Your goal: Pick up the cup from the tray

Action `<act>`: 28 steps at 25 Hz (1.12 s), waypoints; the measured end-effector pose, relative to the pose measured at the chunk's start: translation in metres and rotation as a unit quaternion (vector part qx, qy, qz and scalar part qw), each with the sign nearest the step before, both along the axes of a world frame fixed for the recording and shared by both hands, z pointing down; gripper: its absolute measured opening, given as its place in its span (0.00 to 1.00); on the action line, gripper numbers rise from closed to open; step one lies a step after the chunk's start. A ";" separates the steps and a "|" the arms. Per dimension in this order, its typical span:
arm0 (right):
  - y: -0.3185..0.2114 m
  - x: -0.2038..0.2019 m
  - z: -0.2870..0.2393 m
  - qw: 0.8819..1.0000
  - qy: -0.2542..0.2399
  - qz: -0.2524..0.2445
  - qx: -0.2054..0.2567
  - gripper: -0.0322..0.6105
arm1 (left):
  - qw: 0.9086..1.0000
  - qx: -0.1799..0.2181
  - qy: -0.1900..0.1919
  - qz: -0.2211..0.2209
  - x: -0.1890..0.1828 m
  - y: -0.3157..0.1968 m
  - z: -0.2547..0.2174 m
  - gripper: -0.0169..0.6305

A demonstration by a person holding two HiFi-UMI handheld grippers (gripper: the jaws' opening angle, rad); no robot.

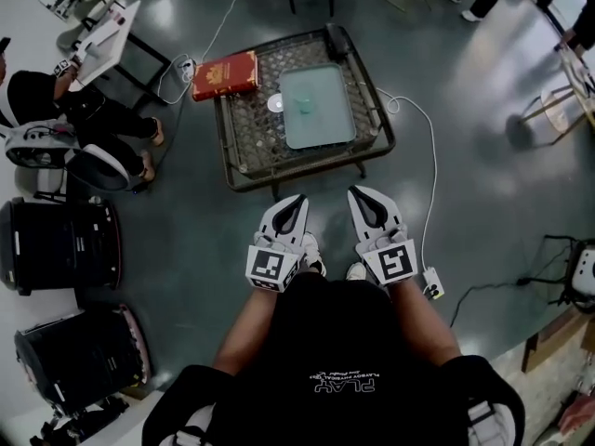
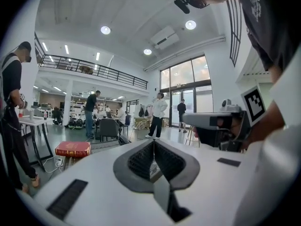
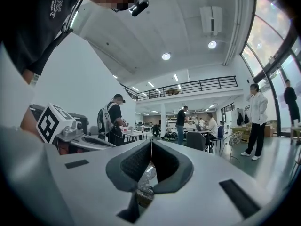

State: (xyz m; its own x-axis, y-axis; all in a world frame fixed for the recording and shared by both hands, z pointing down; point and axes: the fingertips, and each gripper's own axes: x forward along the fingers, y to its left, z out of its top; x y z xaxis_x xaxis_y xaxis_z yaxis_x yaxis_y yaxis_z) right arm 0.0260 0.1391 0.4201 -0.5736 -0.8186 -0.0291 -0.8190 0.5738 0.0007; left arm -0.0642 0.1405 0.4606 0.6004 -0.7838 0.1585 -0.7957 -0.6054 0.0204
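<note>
A pale teal tray (image 1: 330, 128) lies on a low wicker table (image 1: 244, 147) ahead of me. A small greenish object, apparently the cup (image 1: 306, 110), stands on the tray's far left part; it is too small to make out in detail. My left gripper (image 1: 298, 197) and right gripper (image 1: 354, 191) hang side by side in front of my body, well short of the table's near edge. Both are shut with nothing between the jaws. In the left gripper view, the left gripper (image 2: 153, 141) shows its pads meeting in a line. The right gripper (image 3: 151, 141) looks the same in the right gripper view.
A red book (image 1: 225, 74) and a small white round object (image 1: 276, 103) lie on the table left of the tray. A white cable runs to a power strip (image 1: 432, 284) on the floor at my right. A seated person (image 1: 74, 124) and black cases (image 1: 60, 244) are at the left.
</note>
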 end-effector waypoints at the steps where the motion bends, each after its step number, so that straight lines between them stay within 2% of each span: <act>1: -0.008 -0.004 0.000 1.000 -0.002 0.004 -0.002 0.07 | 1.000 0.002 -0.001 0.011 -0.002 -0.007 0.001 0.04; 5: -0.040 -0.023 0.004 1.000 0.004 0.018 0.000 0.07 | 0.999 0.008 0.005 0.045 -0.011 -0.036 0.009 0.04; 10: -0.064 -0.052 -0.001 1.000 0.012 0.029 0.002 0.07 | 0.998 0.014 0.013 0.061 -0.030 -0.062 0.004 0.04; 14: -0.077 -0.051 0.000 0.998 0.034 0.054 -0.027 0.07 | 0.997 0.014 0.024 0.068 -0.037 -0.075 -0.001 0.04; 19: -0.086 -0.047 0.005 0.996 0.038 0.071 -0.037 0.07 | 0.998 0.009 0.028 0.063 -0.049 -0.088 0.002 0.04; 28: -0.131 -0.043 0.022 0.996 0.035 0.068 -0.047 0.07 | 0.998 -0.009 0.021 0.055 -0.043 -0.120 0.017 0.04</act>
State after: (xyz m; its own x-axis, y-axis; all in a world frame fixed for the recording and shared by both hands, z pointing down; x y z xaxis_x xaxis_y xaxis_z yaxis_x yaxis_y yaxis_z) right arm -0.0166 0.0079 0.4416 -0.4559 -0.8858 0.0870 -0.8886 0.4586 0.0123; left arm -0.1077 0.0204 0.4776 0.6883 -0.7106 0.1457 -0.7233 -0.6876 0.0638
